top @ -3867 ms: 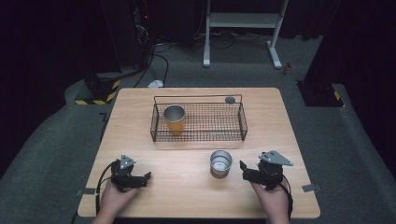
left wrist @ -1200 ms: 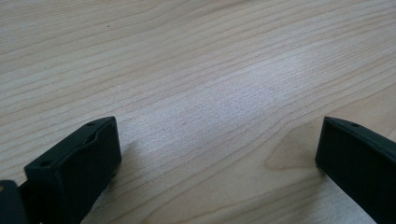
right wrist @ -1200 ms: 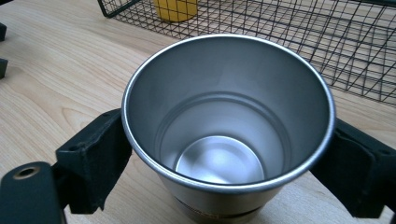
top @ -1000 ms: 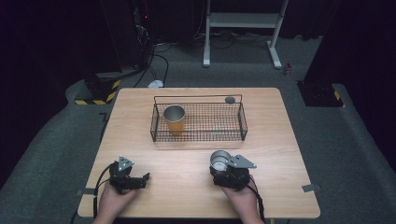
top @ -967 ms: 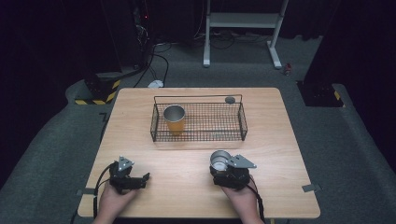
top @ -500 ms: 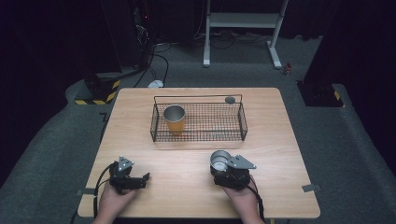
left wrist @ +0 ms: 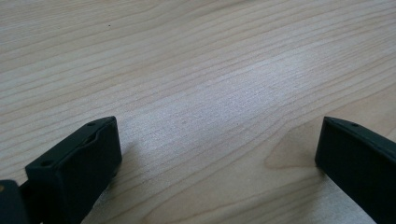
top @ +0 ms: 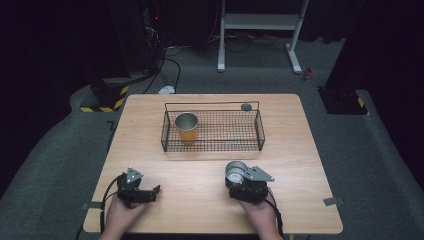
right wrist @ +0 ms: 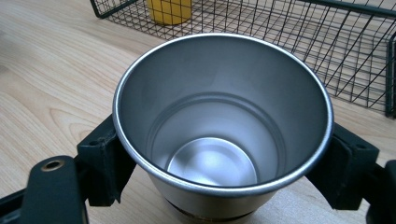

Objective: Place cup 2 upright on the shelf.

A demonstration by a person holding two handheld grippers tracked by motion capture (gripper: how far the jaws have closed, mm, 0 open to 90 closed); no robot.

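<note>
A bare steel cup [top: 235,171] stands upright on the wooden table [top: 200,205], in front of the wire basket [top: 215,142]. My right gripper [top: 237,178] has come in from the near side and is shut on it. In the right gripper view the cup [right wrist: 224,121] is empty, and a black finger [right wrist: 100,161] presses each side of its wall. An orange cup with a steel rim [top: 187,129] stands at the basket's left end. My left gripper [top: 151,194] rests on the table at the near left, open, with bare wood between its fingers [left wrist: 77,168].
A small dark round object [top: 246,106] lies on the table behind the basket's right end. The basket [right wrist: 299,37] stands just beyond the steel cup, with the orange cup [right wrist: 169,10] inside it. Grey carpet surrounds the table.
Since 3.9 s ago my right gripper has moved left from the table's right side to the steel cup and closed around it. Over the last second nothing has visibly moved.
</note>
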